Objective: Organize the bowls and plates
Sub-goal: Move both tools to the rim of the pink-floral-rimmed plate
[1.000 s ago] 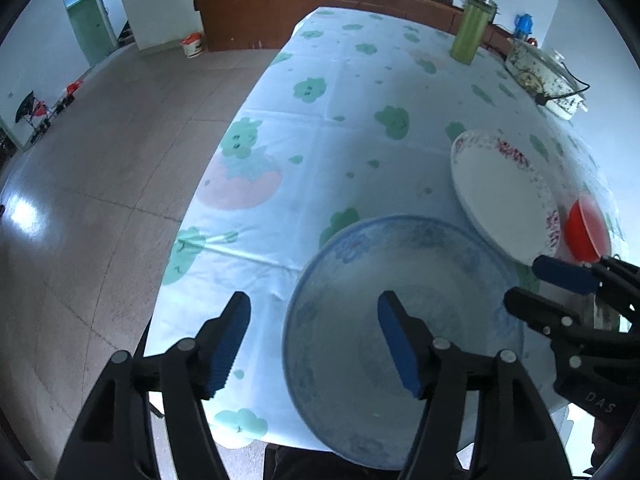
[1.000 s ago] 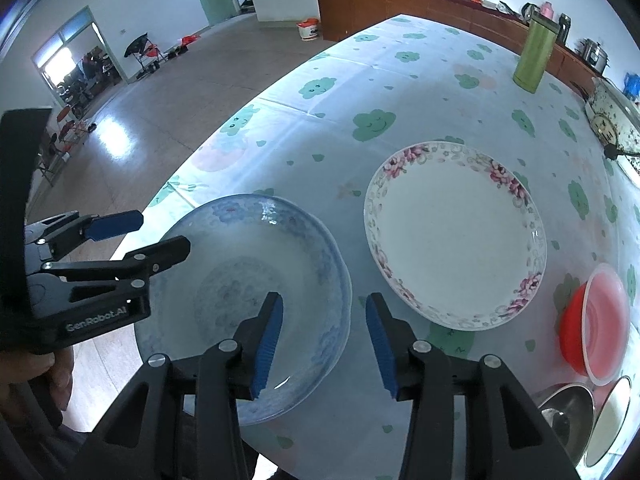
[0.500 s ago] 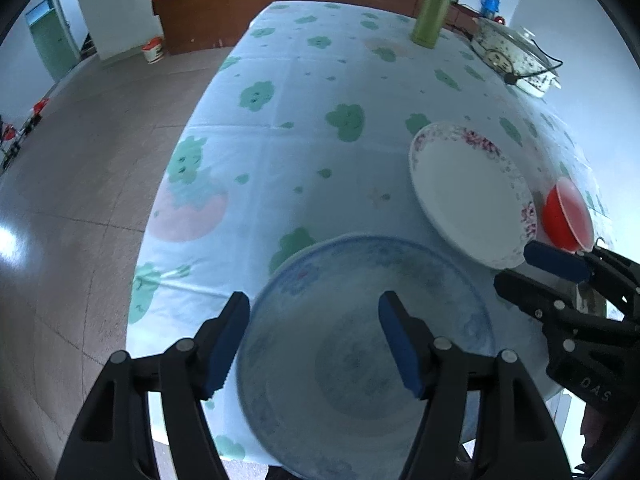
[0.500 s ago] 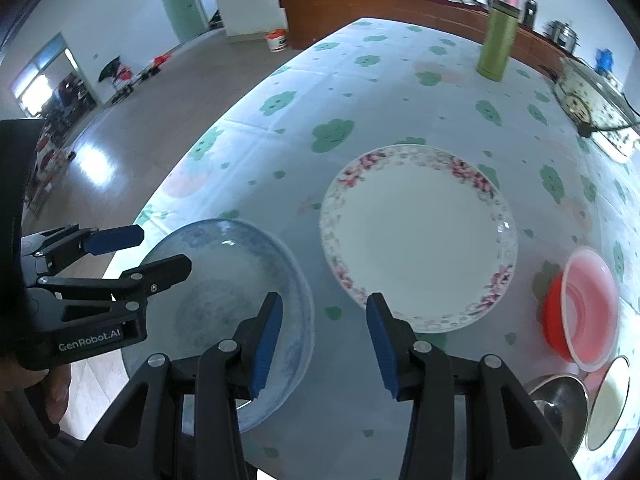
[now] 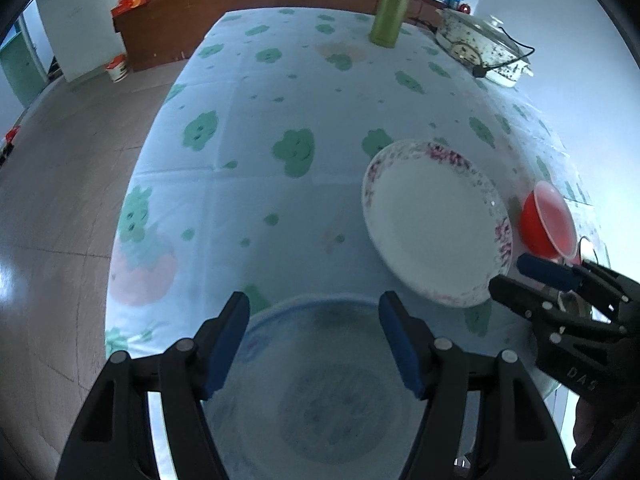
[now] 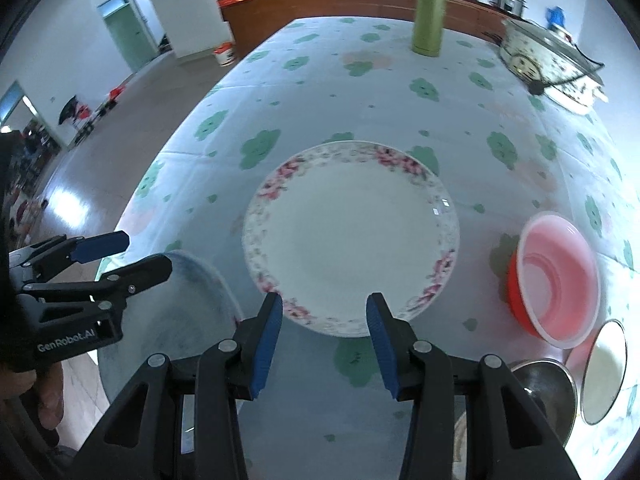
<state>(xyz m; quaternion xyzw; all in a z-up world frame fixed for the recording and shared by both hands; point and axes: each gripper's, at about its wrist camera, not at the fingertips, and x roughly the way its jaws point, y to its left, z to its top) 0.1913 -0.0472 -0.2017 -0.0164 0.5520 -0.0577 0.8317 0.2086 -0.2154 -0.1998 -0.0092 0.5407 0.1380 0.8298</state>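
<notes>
On the surface (image 6: pixel 304 92), covered by a cloth with green cloud prints, we find a blue-patterned bowl (image 5: pixel 320 392) at the near edge, directly beneath our left tool (image 5: pixel 314 344). That tool stands wide, its blue pads (image 5: pixel 224 344) above the bowl without touching it, nothing gripped. At two o'clock from the bowl lies a white plate with a pink floral rim (image 6: pixel 350 236), close beside it but apart. Our right tool (image 6: pixel 324 344) hovers over the plate's near rim, jaws moderately parted and empty. At three o'clock from the plate sits a red bowl (image 6: pixel 556 280), and at five o'clock a steel bowl (image 6: pixel 548 388) and a small white dish (image 6: pixel 604 372). At twelve o'clock, far off, we note a green flask (image 6: pixel 430 16) standing upright.
</notes>
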